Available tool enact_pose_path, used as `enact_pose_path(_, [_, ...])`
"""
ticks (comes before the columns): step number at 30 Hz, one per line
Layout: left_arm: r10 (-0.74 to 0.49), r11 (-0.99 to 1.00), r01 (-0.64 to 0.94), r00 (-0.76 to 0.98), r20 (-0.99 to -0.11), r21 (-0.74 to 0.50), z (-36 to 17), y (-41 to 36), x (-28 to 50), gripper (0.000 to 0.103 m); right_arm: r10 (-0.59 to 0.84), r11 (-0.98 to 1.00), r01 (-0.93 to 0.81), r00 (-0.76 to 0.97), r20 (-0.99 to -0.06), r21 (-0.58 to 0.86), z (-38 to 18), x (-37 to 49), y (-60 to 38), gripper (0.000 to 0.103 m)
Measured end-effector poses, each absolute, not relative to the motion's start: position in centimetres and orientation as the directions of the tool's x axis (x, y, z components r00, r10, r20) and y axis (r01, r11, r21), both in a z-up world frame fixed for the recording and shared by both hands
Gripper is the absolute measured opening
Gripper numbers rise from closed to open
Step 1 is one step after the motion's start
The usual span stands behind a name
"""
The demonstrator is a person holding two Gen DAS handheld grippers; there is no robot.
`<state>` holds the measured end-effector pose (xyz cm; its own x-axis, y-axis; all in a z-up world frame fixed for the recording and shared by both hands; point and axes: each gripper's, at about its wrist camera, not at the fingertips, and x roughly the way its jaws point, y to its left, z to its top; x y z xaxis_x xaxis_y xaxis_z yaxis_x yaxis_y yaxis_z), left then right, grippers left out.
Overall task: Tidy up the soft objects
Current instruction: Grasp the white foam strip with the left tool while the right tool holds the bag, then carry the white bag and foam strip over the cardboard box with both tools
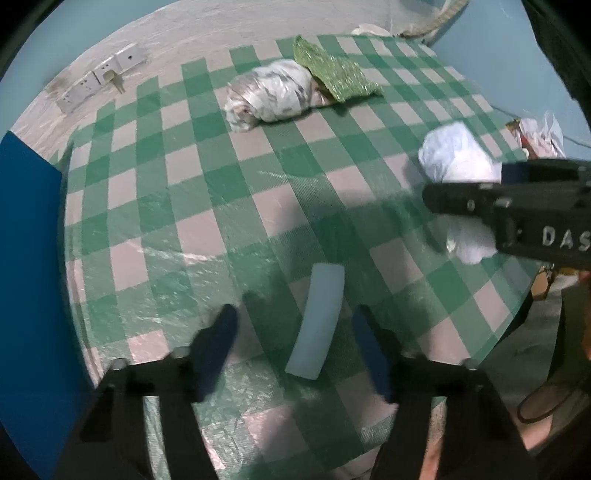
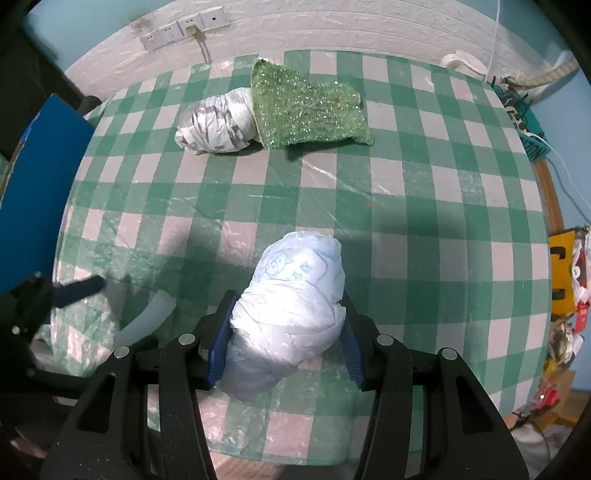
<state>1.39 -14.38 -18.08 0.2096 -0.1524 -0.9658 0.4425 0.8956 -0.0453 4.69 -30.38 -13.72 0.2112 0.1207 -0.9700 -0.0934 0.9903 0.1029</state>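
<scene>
My right gripper (image 2: 286,325) is shut on a white bundle in plastic with blue print (image 2: 295,295), held over the green checked tablecloth (image 2: 424,221); the bundle also shows in the left wrist view (image 1: 458,155) with the right gripper (image 1: 461,221) around it. My left gripper (image 1: 295,332) is open and empty, its fingers either side of a pale curved strip (image 1: 317,317) on the cloth. The strip also shows in the right wrist view (image 2: 147,317). A grey-white wrapped bundle (image 2: 218,122) lies at the far side, touching a green sequined cloth (image 2: 306,107). Both show in the left wrist view: bundle (image 1: 269,92), cloth (image 1: 336,70).
A blue board (image 1: 26,258) stands at the table's left edge. Wall sockets (image 2: 177,29) sit on the white wall behind. Clutter and cables (image 2: 569,295) lie beyond the right edge. The table's near edge (image 2: 332,458) is close below my right gripper.
</scene>
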Motion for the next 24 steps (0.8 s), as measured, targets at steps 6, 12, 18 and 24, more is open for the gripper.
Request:
enact_pose_path(6, [-0.133,0.887,0.460,0.190,-0.973,-0.032,-19.1,-15.0,1.0,0.034,0.131,0.988,-0.105,0.216,-0.968,0.110,-13.8,5.1,-30.8,0.051])
enact_pose_path(12, [-0.160,0.880,0.472,0.180,-0.971,-0.057,-18.9,-15.2,0.8,0.016,0.136,0.987,-0.117,0.224,-0.965,0.112,-13.4,4.9,-30.0,0.051])
enact_pose_path(18, [-0.159,0.881,0.470,0.205,-0.966,-0.045,-18.0,-15.2,0.9,0.015,0.143,0.985,-0.133,0.239,-0.960,0.114,-12.7,4.9,-29.7,0.051])
enact_pose_path(24, [-0.177,0.894,0.446,0.240,-0.955,-0.053,-16.3,-14.5,1.2,0.015,0.151,0.981,-0.156,0.259,-0.954,0.113,-11.7,4.9,-29.0,0.051])
